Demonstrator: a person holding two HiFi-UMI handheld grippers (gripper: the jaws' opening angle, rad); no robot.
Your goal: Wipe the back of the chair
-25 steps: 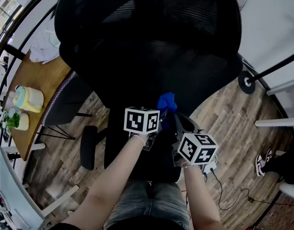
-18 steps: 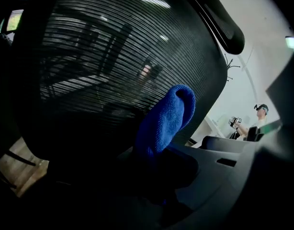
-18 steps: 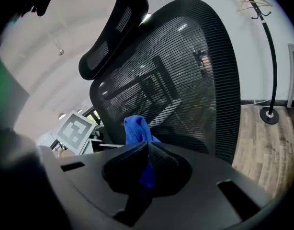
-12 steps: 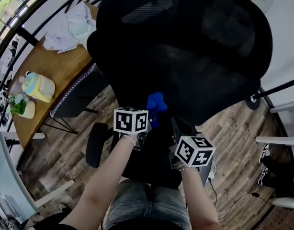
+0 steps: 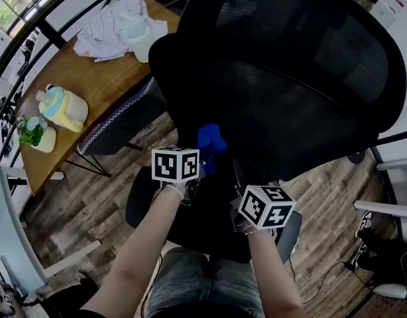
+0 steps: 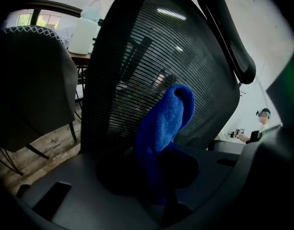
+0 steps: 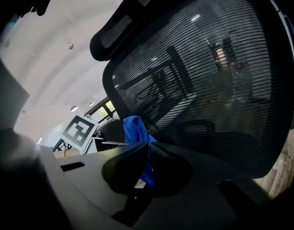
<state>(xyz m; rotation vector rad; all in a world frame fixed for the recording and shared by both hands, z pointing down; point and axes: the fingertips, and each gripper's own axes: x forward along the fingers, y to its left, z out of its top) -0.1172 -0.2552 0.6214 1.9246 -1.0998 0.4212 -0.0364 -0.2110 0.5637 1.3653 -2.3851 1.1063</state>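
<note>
Head view showed the black mesh chair back (image 5: 290, 78) leaning toward the person, with the blue cloth (image 5: 210, 141) bunched against its lower edge, left of the middle. The left gripper (image 5: 198, 167) had its jaws pinched on the cloth's lower end, and the free end stood up against the mesh. The right gripper (image 5: 238, 172) sat just beside it, close to the mesh. Its jaws were drawn together with only a sliver of blue showing in the slit between them. A crumpled white garment (image 5: 117, 28) lay at the far edge of the wooden desk (image 5: 91, 85).
</note>
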